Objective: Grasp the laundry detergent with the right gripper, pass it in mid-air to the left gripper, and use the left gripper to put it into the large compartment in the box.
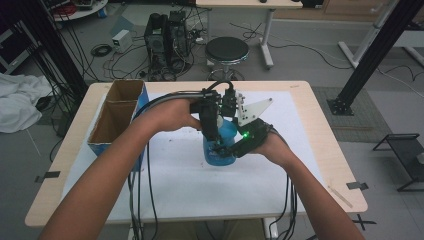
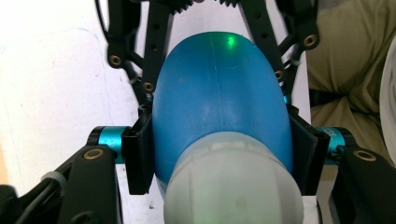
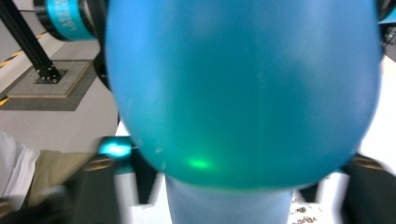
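Left gripper (image 2: 219,154) clamped on blue bottle (image 2: 219,102), pads clear in its own view; right gripper (image 1: 235,147) jaws blurred, grip unclear.

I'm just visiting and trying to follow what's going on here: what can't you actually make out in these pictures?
- Blue bottle: its top is hidden by the left gripper in the high view.
- Right gripper: in the right gripper view the bottle covers its pads, so any contact is unclear.
- Cardboard box: its contents cannot be seen past its walls.
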The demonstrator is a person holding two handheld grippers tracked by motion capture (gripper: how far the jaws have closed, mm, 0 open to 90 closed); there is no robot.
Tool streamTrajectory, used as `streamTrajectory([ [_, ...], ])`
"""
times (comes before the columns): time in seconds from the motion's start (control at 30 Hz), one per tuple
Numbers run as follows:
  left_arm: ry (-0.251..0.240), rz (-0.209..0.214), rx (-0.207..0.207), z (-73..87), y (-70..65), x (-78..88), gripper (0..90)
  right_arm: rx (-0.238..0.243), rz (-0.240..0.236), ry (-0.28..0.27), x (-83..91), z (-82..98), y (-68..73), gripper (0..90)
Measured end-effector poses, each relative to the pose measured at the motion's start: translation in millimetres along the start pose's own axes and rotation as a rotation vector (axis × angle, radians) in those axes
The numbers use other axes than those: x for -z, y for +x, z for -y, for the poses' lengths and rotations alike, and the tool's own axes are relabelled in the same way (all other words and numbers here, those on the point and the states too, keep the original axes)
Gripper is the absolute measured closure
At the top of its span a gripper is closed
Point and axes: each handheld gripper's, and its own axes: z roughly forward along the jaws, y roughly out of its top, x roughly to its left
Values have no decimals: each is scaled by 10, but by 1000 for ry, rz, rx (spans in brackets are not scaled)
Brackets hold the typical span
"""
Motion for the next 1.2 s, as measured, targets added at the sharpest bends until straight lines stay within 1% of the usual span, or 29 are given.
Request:
streamTrajectory([
  [0.03,0,1,-2,4,-5,9,375,-7,2,6,27,-3,11,231],
  [0.1,7,1,2,14,-6,19,375,0,0,20,63,3,16,227],
  [0.17,4,0,4,26,-7,19,375,-21,-7,34,108,12,38,224],
  [0.2,-2,1,13,50,-4,37,375,-30,-5,43,127,22,47,221],
  [0.27,-3,-2,21,76,-8,65,375,-23,6,59,162,52,50,221],
  [0.3,-8,0,23,91,-8,74,375,-58,7,79,197,66,78,221],
  [0.4,-10,-6,30,121,-8,102,375,-56,18,83,257,92,85,221],
  [0.43,-14,-13,38,153,-7,130,375,-82,49,86,328,101,100,221],
  [0.47,-11,-15,41,166,-6,146,375,-90,69,93,368,110,98,221],
  [0.5,-11,-15,41,166,-6,146,375,-110,58,87,405,118,98,221],
  [0.53,-13,-18,51,196,-4,175,375,-115,61,83,441,127,104,220],
  [0.57,-8,-24,55,209,-1,193,375,-111,86,89,476,139,106,220],
  [0.6,-12,-23,63,224,-1,204,375,-154,93,106,520,151,129,220],
  [0.63,-9,-29,64,236,4,219,375,-154,103,88,562,167,119,220],
  [0.67,-6,-35,68,247,5,233,375,-150,99,73,611,180,111,219],
  [0.7,4,-39,67,256,6,247,375,-153,73,73,660,186,127,219],
  [0.73,2,-39,71,267,6,254,375,-123,37,72,700,193,128,219],
  [0.77,2,-39,71,267,6,254,375,-123,37,72,700,193,128,219],
  [0.8,6,-41,81,287,10,272,375,-99,43,87,756,197,132,162],
  [0.83,19,-48,79,294,14,285,375,-109,71,98,768,197,125,2],
  [0.87,12,-46,88,307,17,291,375,-108,108,118,786,202,127,15],
  [0.9,15,-49,88,314,21,299,375,-113,95,143,820,209,114,12],
  [0.93,18,-48,93,323,24,307,375,-107,100,152,836,215,105,11],
  [0.97,15,-51,98,334,29,314,375,-116,102,169,864,220,109,10],
  [1.0,15,-51,98,334,29,314,375,-116,102,169,864,220,109,10],
  [1.03,13,-61,109,363,44,342,375,-139,126,188,918,227,123,9],
  [1.1,13,-67,123,390,54,371,374,-129,146,219,971,236,124,10],
  [1.17,14,-76,137,416,65,413,374,-148,170,281,1037,252,122,10],
  [1.2,14,-76,137,416,65,413,374,-147,189,303,1065,266,113,10],
])
